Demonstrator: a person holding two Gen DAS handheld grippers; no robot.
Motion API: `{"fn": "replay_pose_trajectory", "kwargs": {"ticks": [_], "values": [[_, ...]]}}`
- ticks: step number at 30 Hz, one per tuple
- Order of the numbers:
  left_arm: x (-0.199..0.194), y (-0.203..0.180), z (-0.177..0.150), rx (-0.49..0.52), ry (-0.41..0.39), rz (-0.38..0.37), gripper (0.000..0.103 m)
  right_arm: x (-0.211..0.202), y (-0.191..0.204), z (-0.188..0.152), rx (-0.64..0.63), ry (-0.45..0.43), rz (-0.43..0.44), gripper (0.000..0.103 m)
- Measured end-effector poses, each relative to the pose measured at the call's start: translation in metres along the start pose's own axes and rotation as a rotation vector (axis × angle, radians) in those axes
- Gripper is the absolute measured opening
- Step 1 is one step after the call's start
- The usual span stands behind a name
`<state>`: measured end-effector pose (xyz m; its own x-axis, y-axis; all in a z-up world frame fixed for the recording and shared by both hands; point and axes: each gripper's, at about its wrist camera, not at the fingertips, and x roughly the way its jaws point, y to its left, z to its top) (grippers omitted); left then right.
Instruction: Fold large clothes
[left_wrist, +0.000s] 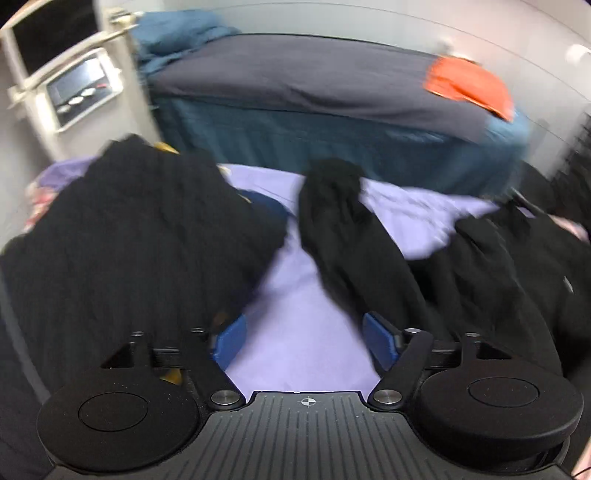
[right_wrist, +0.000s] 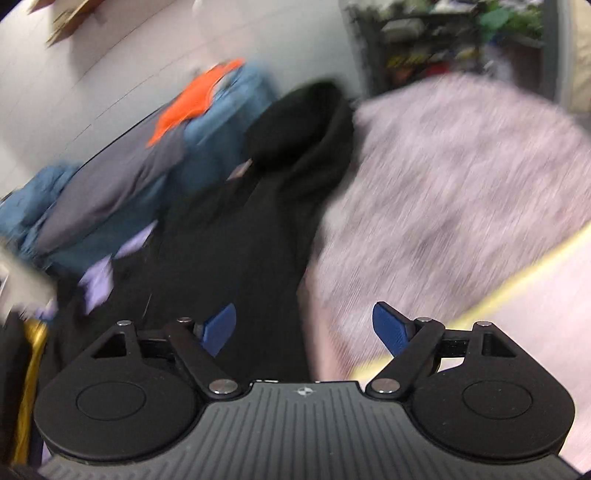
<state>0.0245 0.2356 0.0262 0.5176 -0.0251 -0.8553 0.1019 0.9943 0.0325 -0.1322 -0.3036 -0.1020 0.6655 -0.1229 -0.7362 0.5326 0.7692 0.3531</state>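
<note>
Lilac sheet (left_wrist: 306, 332) w/ black garment (left_wrist: 351, 236) + pinkish fleece (right_wrist: 461, 177) lying on it.

Left gripper (left_wrist: 306, 341) hovering over the lavender sheet (left_wrist: 303, 332)
Jaws are standing wide apart, nothing between them, black garment (left_wrist: 140, 236) lying on both sides.

No text, label, brand or number can be read in either view — the pale control panel (left_wrist: 83, 88) is blurred — its markings stay illegible
</note>
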Motion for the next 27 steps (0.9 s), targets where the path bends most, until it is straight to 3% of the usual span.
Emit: {"fn": "replay_pose_trajectory", "kwargs": {"ticks": [5,6,8,12,14,15,16,18,21,24,27], "values": [[0.004,-0.028,-0.047,0.162,0.021,-0.144,0.103,0.008,0.018,-0.077,-0.053,0.139,0.078,0.083],[0.008,-0.035,-0.057,0.189,0.041,-0.157,0.103,0.014,0.020,-0.088,-0.046,0.172,0.081,0.078],[0.019,-0.049,-0.075,0.216,0.098,-0.167,0.103,0.024,0.027,-0.109,-0.029,0.226,0.088,0.068],[0.033,-0.065,-0.096,0.220,0.163,-0.220,0.103,0.052,0.054,-0.136,-0.026,0.284,0.070,0.067],[0.042,-0.074,-0.097,0.239,0.176,-0.229,0.103,0.060,0.065,-0.144,0.002,0.250,0.050,0.070],[0.043,-0.078,-0.098,0.259,0.180,-0.230,0.103,0.063,0.072,-0.144,-0.005,0.233,0.031,0.061],[0.045,-0.082,-0.100,0.283,0.183,-0.226,0.103,0.064,0.080,-0.143,-0.023,0.224,0.008,0.009],[0.049,-0.087,-0.108,0.321,0.195,-0.215,0.103,0.061,0.090,-0.137,-0.008,0.217,0.036,0.004],[0.050,-0.091,-0.118,0.356,0.192,-0.216,0.103,0.029,0.085,-0.118,0.137,0.163,0.121,0.003],[0.048,-0.089,-0.122,0.369,0.196,-0.214,0.103,-0.026,0.067,-0.094,0.244,0.054,0.176,0.003],[0.046,-0.084,-0.123,0.366,0.185,-0.234,0.103,-0.093,0.055,-0.065,0.248,-0.105,0.130,0.002]]}}
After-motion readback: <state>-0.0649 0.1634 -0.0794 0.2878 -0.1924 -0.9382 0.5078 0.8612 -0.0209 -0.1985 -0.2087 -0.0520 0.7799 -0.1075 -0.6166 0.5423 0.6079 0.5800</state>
